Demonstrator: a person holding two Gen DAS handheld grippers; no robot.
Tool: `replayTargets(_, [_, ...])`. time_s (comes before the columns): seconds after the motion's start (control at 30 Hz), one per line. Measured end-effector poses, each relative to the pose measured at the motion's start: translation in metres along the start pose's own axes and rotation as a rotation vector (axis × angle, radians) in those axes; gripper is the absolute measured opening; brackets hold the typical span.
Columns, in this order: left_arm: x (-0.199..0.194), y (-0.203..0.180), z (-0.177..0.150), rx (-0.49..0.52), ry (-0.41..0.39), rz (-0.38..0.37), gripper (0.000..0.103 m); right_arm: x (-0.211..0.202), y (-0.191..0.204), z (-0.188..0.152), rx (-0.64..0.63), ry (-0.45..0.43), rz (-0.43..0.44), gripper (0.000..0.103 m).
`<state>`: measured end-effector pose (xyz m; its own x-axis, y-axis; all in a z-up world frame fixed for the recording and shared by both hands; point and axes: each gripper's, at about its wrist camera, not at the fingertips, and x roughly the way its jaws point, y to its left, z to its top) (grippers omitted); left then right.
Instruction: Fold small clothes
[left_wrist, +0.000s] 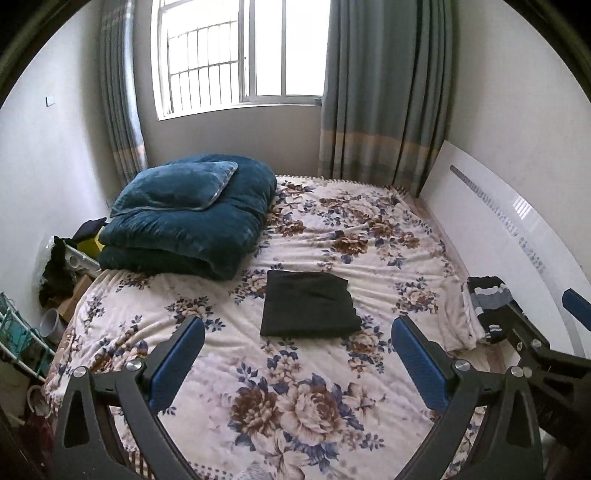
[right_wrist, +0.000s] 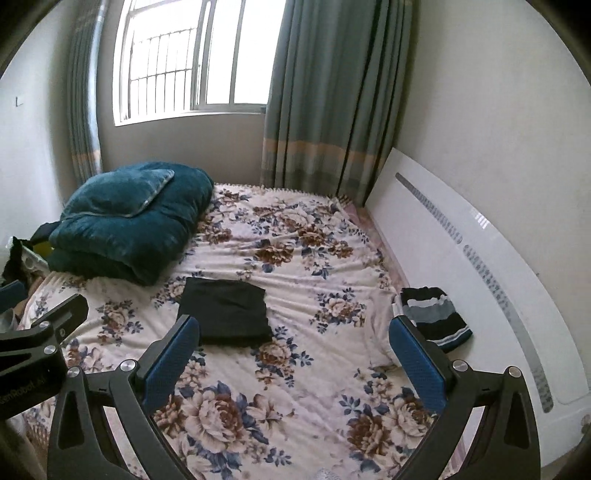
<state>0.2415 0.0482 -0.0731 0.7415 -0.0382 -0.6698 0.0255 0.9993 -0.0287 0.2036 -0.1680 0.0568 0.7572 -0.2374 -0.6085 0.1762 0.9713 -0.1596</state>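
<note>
A folded black garment (left_wrist: 309, 304) lies flat in the middle of the floral bedspread (left_wrist: 295, 398); it also shows in the right wrist view (right_wrist: 226, 311). A folded black, grey and white striped garment (right_wrist: 434, 315) lies on a white cloth (right_wrist: 380, 332) at the bed's right edge, and shows in the left wrist view (left_wrist: 487, 299). My left gripper (left_wrist: 297, 356) is open and empty, held above the bed in front of the black garment. My right gripper (right_wrist: 293, 354) is open and empty, above the bed between the two garments.
A folded teal quilt with a pillow (left_wrist: 188, 218) sits at the far left of the bed. A white board (right_wrist: 476, 266) leans along the right wall. Curtains (left_wrist: 384, 92) and a window are behind. Clutter and a rack (left_wrist: 22, 339) stand left of the bed.
</note>
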Motion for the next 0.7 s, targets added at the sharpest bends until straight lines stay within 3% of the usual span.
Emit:
replayTargets(0.37, [-0.047, 0.011, -0.006, -0.022, -0.049, 0.045, 0.103, -0.064, -0.007, 0.005, -0.005, -0.061, 0.016, 0.103])
replayTargets(0.7, [-0.06, 0.014, -0.008, -0.035, -0.058, 0.057, 0.103, -0.082, -0.008, 0.005, -0.001, -0.081, 0.028, 0.103])
